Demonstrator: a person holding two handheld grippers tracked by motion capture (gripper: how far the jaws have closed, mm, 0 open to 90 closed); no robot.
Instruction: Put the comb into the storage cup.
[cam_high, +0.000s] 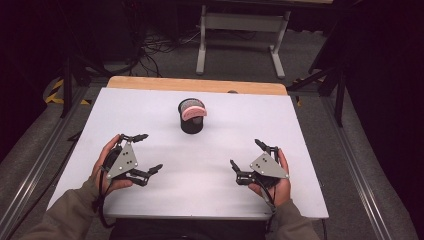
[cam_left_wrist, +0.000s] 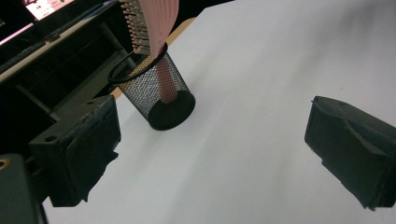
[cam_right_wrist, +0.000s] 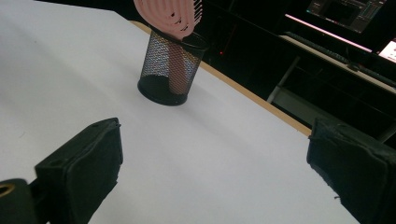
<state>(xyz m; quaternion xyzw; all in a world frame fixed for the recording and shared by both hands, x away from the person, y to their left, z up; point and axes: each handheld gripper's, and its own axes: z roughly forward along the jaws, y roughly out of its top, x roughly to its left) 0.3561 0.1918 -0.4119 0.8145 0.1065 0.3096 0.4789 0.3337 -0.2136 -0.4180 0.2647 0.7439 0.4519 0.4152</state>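
Note:
A black mesh cup (cam_high: 191, 121) stands upright near the far middle of the white table (cam_high: 200, 150). A pink hairbrush (cam_high: 193, 112) stands in it, handle down, bristled head above the rim. The cup (cam_left_wrist: 159, 91) and brush (cam_left_wrist: 152, 28) show ahead of my left gripper (cam_left_wrist: 210, 154), whose jaws stand wide apart with nothing between them. My right gripper (cam_right_wrist: 215, 172) is open and empty too, with the cup (cam_right_wrist: 172, 70) and brush (cam_right_wrist: 170, 16) ahead of it. In the high view the left gripper (cam_high: 145, 153) and right gripper (cam_high: 246, 155) rest near the front, each held by a hand.
A wooden strip (cam_high: 197, 85) runs along the table's far edge. Beyond it stand a white metal frame (cam_high: 240, 30) and cables on grey carpet. Metal rails (cam_high: 30, 170) run beside the table. Monitors (cam_right_wrist: 348, 9) glow in the dark background.

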